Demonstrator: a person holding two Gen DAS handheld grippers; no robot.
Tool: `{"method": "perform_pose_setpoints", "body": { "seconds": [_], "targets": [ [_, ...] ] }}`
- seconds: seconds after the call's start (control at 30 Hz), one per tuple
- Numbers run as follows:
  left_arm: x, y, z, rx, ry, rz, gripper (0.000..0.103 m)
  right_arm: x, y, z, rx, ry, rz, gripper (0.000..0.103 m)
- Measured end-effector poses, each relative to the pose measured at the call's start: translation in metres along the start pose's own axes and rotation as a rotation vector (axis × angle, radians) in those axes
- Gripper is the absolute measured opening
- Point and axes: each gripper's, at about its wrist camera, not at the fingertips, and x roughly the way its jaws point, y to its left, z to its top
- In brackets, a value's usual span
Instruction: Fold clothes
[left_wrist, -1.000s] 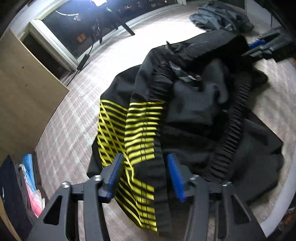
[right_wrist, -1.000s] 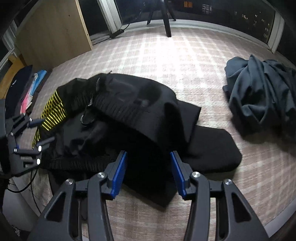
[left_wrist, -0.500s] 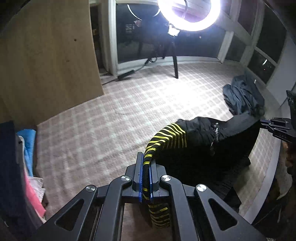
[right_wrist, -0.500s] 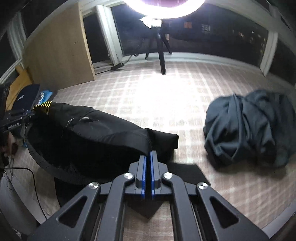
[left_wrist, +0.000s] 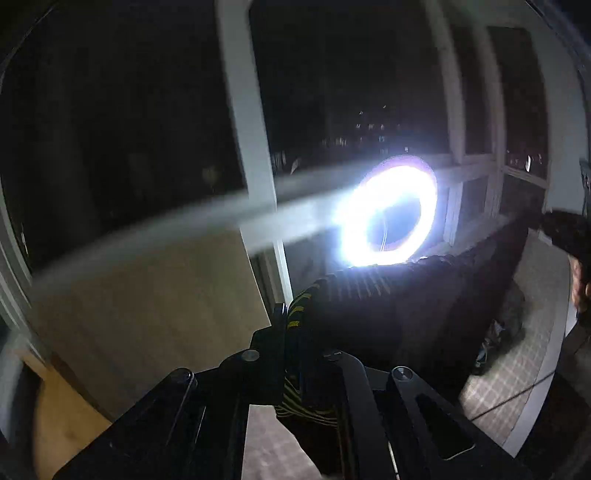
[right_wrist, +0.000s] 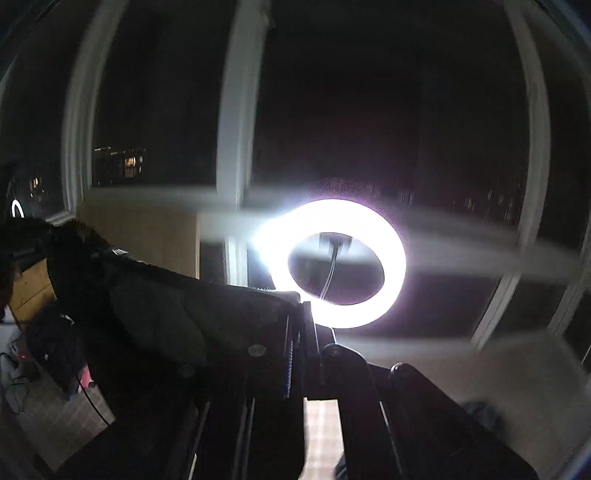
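Dim, motion-blurred fisheye views; a ring light glares white, window frames smear and bend.

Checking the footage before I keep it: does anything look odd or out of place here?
Nothing is damaged or spilled. Both views are motion-blurred, and the ring light glares straight into the lens, leaving the black garment dark.

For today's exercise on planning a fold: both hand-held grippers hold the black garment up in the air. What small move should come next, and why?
Probably draw the two apart a little. The left hand-held gripper is shut on the yellow-striped edge and the right hand-held gripper on another edge of the black garment, which sags between them, so tension would likely flatten it before laying it on the checked floor.
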Motion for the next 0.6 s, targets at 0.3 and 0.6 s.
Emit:
{"method": "perform_pose_setpoints", "body": {
  "seconds": [0.3, 0.6],
  "targets": [
    [0.017, -0.043, -0.14, 0.056, 0.356, -0.166, 0.007, -0.023, 0.017, -0.151, 0.086, 0.254, 0.102, 0.004],
    [0.13, -0.102, -0.361, -0.041, 0.826, -0.211, 0.016, 0.064, 0.052, -0.371, 0.172, 0.768, 0.145, 0.004]
  ]
}}
